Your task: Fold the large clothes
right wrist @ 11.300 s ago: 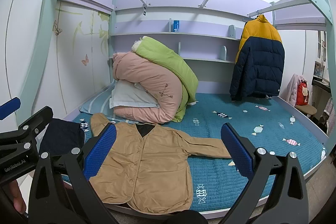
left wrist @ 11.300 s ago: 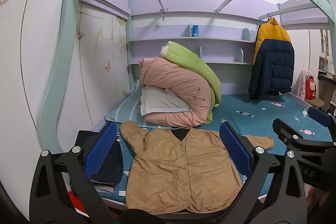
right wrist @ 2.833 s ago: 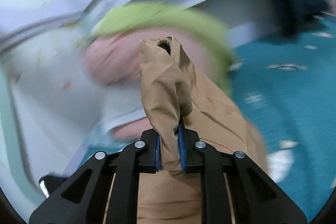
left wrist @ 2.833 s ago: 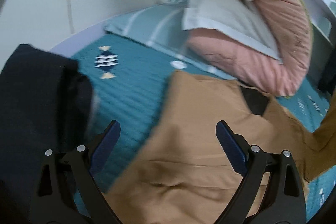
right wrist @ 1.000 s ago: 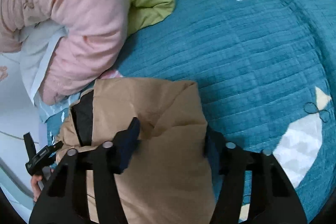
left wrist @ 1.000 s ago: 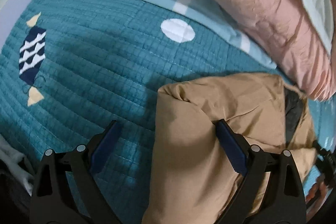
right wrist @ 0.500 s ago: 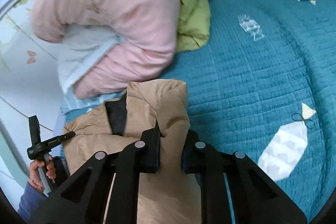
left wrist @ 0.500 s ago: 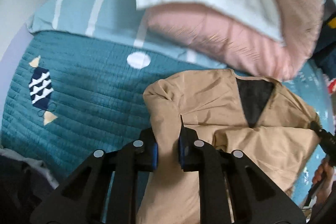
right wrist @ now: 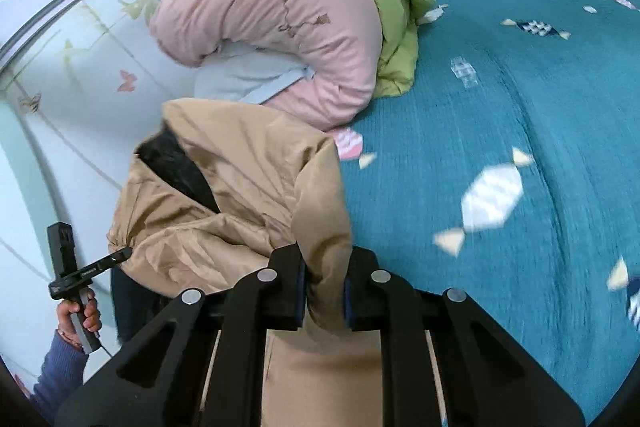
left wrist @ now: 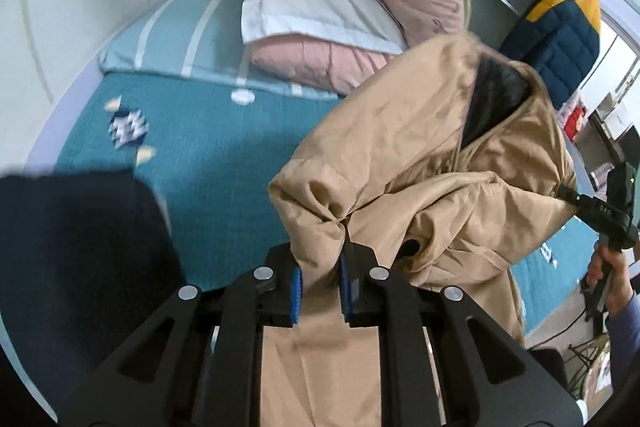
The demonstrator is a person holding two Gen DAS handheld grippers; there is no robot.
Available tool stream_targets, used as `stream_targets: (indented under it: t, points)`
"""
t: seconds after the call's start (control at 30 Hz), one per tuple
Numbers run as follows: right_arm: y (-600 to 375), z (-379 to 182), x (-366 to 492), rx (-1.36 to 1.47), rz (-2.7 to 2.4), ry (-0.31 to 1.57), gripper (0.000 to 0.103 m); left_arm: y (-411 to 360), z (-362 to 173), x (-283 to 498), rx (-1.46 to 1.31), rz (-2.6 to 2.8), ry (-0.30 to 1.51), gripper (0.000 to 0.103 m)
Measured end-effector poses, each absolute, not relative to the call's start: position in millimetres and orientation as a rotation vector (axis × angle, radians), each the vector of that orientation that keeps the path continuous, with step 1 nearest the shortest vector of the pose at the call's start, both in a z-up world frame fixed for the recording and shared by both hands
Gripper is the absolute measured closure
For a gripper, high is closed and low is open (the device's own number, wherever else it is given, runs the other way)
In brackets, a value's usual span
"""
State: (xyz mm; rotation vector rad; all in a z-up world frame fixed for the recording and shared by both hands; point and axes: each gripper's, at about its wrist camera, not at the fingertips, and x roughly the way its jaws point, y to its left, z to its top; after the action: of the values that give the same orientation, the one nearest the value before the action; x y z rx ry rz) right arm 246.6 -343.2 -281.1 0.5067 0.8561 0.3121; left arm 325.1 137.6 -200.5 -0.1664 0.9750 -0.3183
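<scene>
Open teal bedspread (right wrist: pixel 500 131) is seen to the right; a pink duvet (right wrist: pixel 280 27) bounds the far side. The tan jacket (left wrist: pixel 420 155) is held lifted above the bed, its lower part cut off. Left gripper (left wrist: pixel 320 287) and right gripper (right wrist: pixel 325 291) are each clamped on a jacket shoulder.

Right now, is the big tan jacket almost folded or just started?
About halfway, I would guess. Done: both sleeves look tucked in over the padded tan jacket. In hand: the left gripper and right gripper each pinch a shoulder, lifting the top off the teal quilted bedspread. Left: fold that top down and flatten it.
</scene>
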Motion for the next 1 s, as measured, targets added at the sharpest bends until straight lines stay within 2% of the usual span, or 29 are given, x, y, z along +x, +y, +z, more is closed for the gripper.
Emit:
stream_targets:
  t: [0.23,0.33,0.47,0.5,0.53,0.6,0.7,0.77,0.8,0.83,0.93,1.0]
  points:
    - [-345.6,-306.1,168.1,0.477,0.314,0.992,0.09,150.3,-247.4,241.5,-0.19,-0.317,1.058,0.088]
    - [-351.5,-330.2,142.9,0.459,0.266,1.073,0.085,153.3,-270.4,219.0,-0.193,-0.308,1.113,0.084]
    - [-364.9,-356.4,116.0,0.462,0.189,1.166,0.072,159.4,-291.4,194.4,-0.197,-0.278,1.166,0.078]
    - [-368.4,-359.2,110.2,0.465,0.171,1.189,0.065,161.1,-292.5,191.1,-0.198,-0.274,1.171,0.073]
    - [-371.1,-358.8,103.8,0.458,0.158,1.202,0.064,164.1,-292.6,185.0,-0.203,-0.263,1.172,0.07]
    - [-372.6,-351.4,95.2,0.425,0.159,1.204,0.056,170.6,-287.3,178.3,-0.212,-0.265,1.17,0.069]
    - [-374.3,-328.8,80.4,0.348,0.14,1.19,0.05,176.8,-269.9,164.1,-0.189,-0.253,1.144,0.068]
    - [-378.0,-313.2,73.7,0.35,0.162,1.148,0.05,178.5,-254.6,151.0,-0.158,-0.253,1.116,0.048]
    - [-377.6,-303.3,72.1,0.365,0.191,1.121,0.05,180.5,-243.8,142.9,-0.145,-0.243,1.076,0.026]
    - [-377.0,-296.8,72.9,0.373,0.209,1.101,0.05,181.5,-235.6,135.7,-0.141,-0.243,1.044,0.021]
    - [-361.9,-288.8,84.4,0.382,0.244,1.069,0.051,189.9,-217.3,127.4,-0.19,-0.235,0.983,0.021]
    - [-341.9,-296.3,99.6,0.376,0.275,1.082,0.068,190.3,-215.6,135.6,-0.276,-0.246,0.972,0.019]
